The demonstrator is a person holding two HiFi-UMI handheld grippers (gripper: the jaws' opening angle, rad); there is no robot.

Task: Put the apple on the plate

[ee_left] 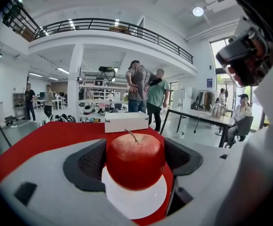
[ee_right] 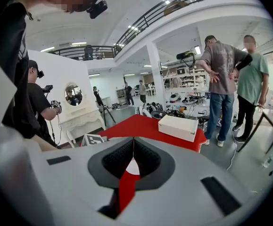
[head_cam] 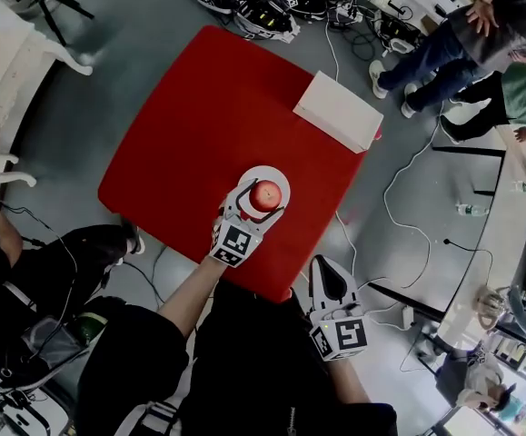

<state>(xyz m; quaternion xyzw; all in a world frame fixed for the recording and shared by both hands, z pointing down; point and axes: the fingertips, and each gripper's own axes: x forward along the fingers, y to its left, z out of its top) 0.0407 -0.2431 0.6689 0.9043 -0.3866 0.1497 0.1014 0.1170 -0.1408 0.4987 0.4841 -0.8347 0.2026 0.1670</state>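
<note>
A red apple (head_cam: 264, 194) is held upright between the jaws of my left gripper (head_cam: 262, 202), which is shut on it from both sides. It is right over the small white plate (head_cam: 268, 172), near the front edge of the red table (head_cam: 199, 125); whether it rests on the plate I cannot tell. In the left gripper view the apple (ee_left: 135, 161) fills the gap between the dark pads (ee_left: 86, 166), with the plate (ee_left: 138, 202) beneath. My right gripper (head_cam: 327, 269) hangs shut and empty beyond the table's near corner, its jaws (ee_right: 133, 147) closed together.
A white box (head_cam: 338, 110) lies at the table's right edge. Two people (head_cam: 481, 34) stand beyond the far right corner. Cables and gear (head_cam: 272, 3) litter the floor behind the table. A seated person (head_cam: 8, 243) is at the left.
</note>
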